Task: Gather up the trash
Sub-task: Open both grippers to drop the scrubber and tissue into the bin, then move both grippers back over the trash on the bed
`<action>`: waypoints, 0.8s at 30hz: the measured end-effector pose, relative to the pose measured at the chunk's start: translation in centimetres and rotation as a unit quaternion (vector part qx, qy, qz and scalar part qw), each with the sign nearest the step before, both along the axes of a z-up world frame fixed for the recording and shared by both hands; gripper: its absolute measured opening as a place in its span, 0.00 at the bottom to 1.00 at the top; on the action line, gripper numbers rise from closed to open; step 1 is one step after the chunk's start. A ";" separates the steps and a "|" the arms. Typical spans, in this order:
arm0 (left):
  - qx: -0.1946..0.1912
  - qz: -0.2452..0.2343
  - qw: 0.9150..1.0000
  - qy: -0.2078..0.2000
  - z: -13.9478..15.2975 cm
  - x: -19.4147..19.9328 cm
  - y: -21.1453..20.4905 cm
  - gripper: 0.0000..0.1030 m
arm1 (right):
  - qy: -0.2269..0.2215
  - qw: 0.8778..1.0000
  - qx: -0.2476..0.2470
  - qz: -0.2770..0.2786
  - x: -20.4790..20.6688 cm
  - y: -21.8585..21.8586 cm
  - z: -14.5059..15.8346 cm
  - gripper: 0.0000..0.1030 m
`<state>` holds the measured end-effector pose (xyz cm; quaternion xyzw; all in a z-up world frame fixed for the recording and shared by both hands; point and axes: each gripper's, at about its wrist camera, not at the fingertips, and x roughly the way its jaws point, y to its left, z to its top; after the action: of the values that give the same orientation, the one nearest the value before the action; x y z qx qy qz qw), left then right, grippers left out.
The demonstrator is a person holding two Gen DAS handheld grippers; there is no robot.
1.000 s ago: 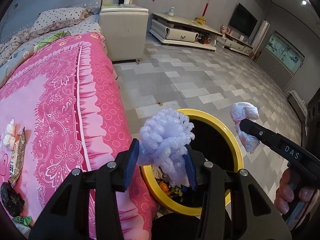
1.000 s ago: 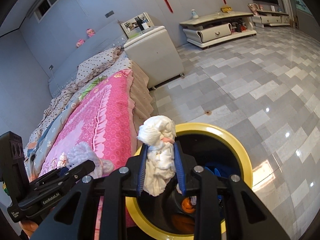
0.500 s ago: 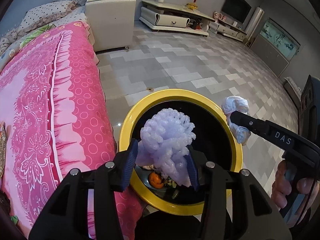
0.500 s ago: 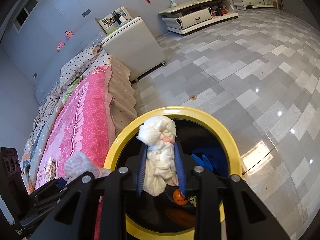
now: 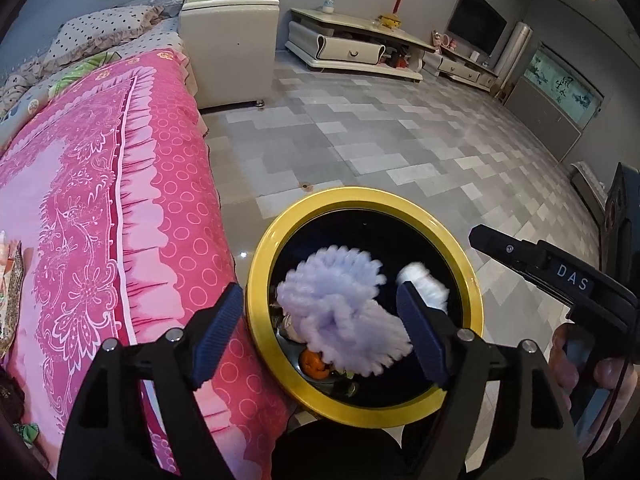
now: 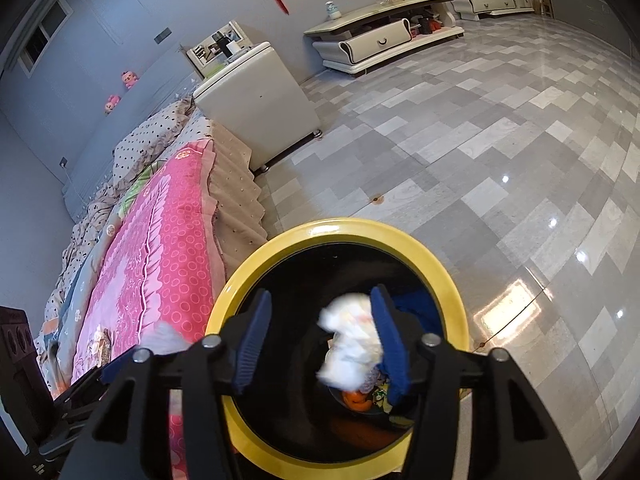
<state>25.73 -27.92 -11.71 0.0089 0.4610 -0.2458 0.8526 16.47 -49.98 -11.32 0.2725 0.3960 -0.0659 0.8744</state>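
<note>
Lilac foam netting (image 5: 344, 312), soft, light and springy, hangs blurred between the opening jaws of the left gripper (image 5: 326, 332), neither pad pressing it, over the mouth of the yellow-rimmed bin (image 5: 264, 256). The right gripper (image 6: 320, 344) is opening too; its crumpled white tissue (image 6: 352, 344), limp and near weightless, lies loose beside one pad above the bin. Judgement: both crush easily; a mid-bunch pinch would suit either.

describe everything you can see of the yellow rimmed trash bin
The trash bin is round, with a glossy yellow rim around a black, dark interior. It stands upright on the grey tiled floor, hard by the pink bedspread's hanging edge. At the bottom lie an orange fruit and other scraps. A motion-blurred purple foam wad and white crumpled tissue appear over its mouth, between opening jaws.
</note>
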 end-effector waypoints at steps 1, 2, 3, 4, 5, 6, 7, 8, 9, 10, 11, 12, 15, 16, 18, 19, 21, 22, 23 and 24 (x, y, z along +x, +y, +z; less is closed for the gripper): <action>0.002 0.002 1.000 -0.004 0.2 -0.1 0.2 0.79 | 0.000 1.000 -0.001 -0.003 -0.1 -0.1 0.1 0.54; 0.002 0.002 1.000 -0.006 0.4 -0.2 0.3 0.84 | 0.001 1.000 0.000 -0.006 -0.2 -0.1 0.1 0.57; 0.003 0.004 1.000 -0.010 0.5 -0.3 0.5 0.84 | 0.000 1.000 0.001 -0.009 -0.4 -0.2 0.2 0.57; 0.005 0.008 1.000 -0.016 0.7 -0.5 0.7 0.85 | 0.000 1.000 0.001 -0.009 -0.5 -0.2 0.3 0.57; 0.004 0.010 1.000 -0.019 0.9 -0.5 0.8 0.87 | -0.001 1.000 0.001 -0.008 -0.7 -0.1 0.5 0.57; 0.002 0.011 1.000 -0.020 1.1 -0.6 1.0 0.88 | -0.002 1.000 -0.001 -0.009 -0.8 0.0 0.7 0.58; 0.001 0.012 1.000 -0.020 1.2 -0.7 1.2 0.88 | -0.003 1.000 -0.003 -0.008 -0.9 0.1 0.9 0.58; 0.000 0.012 1.000 -0.020 1.4 -0.8 1.4 0.88 | -0.005 1.000 -0.003 -0.006 -1.0 0.3 1.1 0.58; 0.000 0.012 1.000 -0.022 1.5 -0.9 1.7 0.88 | -0.006 1.000 -0.002 -0.003 -1.2 0.5 1.3 0.58; 0.002 0.012 1.000 -0.025 1.7 -1.0 1.9 0.88 | -0.008 1.000 -0.002 0.000 -1.2 0.7 1.5 0.58; 0.005 0.013 0.999 -0.030 1.9 -1.2 2.2 0.88 | -0.011 1.000 -0.003 0.006 -1.3 1.0 1.8 0.58; 0.007 0.013 0.999 -0.033 2.0 -1.4 2.6 0.88 | -0.014 1.000 -0.004 0.014 -1.4 1.4 2.1 0.58; 0.015 0.017 0.999 -0.043 2.4 -1.8 3.9 0.88 | -0.022 0.999 -0.004 0.044 -1.5 2.9 2.8 0.63; 0.019 0.019 0.999 -0.046 2.6 -1.8 4.6 0.88 | -0.025 0.998 -0.003 0.053 -1.5 3.4 3.0 0.63; 0.025 0.027 0.998 -0.052 2.8 -1.9 6.0 0.88 | -0.031 0.997 -0.005 0.073 -1.5 4.6 3.5 0.63; 0.027 0.032 0.998 -0.052 3.0 -2.0 6.8 0.88 | -0.034 0.996 -0.007 0.083 -1.5 5.2 3.7 0.64; 0.030 0.043 0.997 -0.054 3.3 -2.0 8.7 0.88 | -0.038 0.994 -0.009 0.103 -1.4 6.6 4.2 0.64; 0.034 0.048 0.997 -0.057 3.4 -2.1 9.5 0.88 | -0.040 0.993 -0.009 0.114 -1.4 7.2 4.4 0.65; 0.039 0.053 0.996 -0.060 3.5 -2.2 10.3 0.88 | -0.043 0.991 -0.008 0.130 -1.4 8.0 4.6 0.67; 0.043 0.058 0.995 -0.062 3.6 -2.2 11.1 0.88 | -0.045 0.989 -0.008 0.141 -1.4 8.7 4.9 0.68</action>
<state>23.52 -16.78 -8.14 0.0345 0.4170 -0.1750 0.8912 15.08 -41.30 -6.46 0.2097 0.3902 0.0678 0.8940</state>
